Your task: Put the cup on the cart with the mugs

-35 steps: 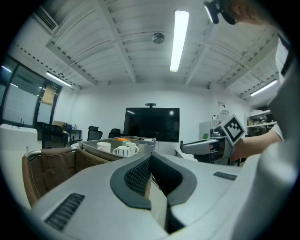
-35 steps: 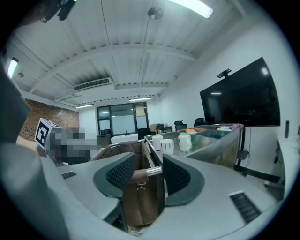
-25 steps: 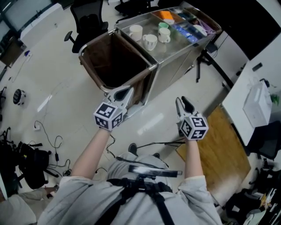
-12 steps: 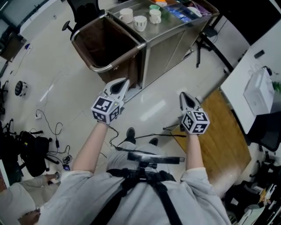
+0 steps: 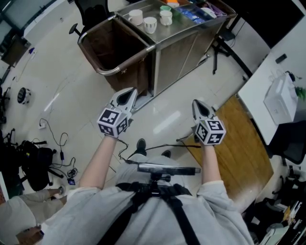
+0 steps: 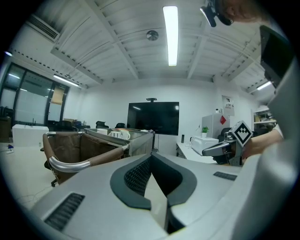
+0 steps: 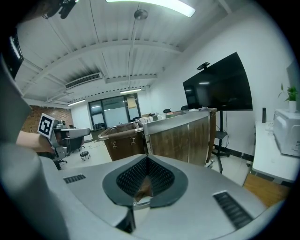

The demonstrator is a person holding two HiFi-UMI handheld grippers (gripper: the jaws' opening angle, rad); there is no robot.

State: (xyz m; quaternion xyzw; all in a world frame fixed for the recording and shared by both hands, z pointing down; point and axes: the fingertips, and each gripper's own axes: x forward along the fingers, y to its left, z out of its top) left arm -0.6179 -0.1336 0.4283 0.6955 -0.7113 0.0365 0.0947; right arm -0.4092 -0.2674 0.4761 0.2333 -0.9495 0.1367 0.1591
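Pale office floor fills the frame, with the cart [image 5: 178, 48] at upper centre. A green cup [image 5: 166, 8] stands beside the white mugs [image 5: 150, 24] on its top. Left gripper [image 5: 128, 94] and right gripper [image 5: 197, 106] hang empty, jaws closed, well apart from it. Placing looks done, so no further grasp seems needed.

At twelve o'clock the cart [image 5: 179, 48] has a brushed, dull-shining metal top, its mugs [image 5: 150, 24] are glossy white ceramic, and the bin [image 5: 110, 45] at eleven o'clock is matt brown cloth under a polished metal rim. The floor [image 5: 62, 91] is pale and glossy, with a matt wood-look board [image 5: 239, 143] at four o'clock.
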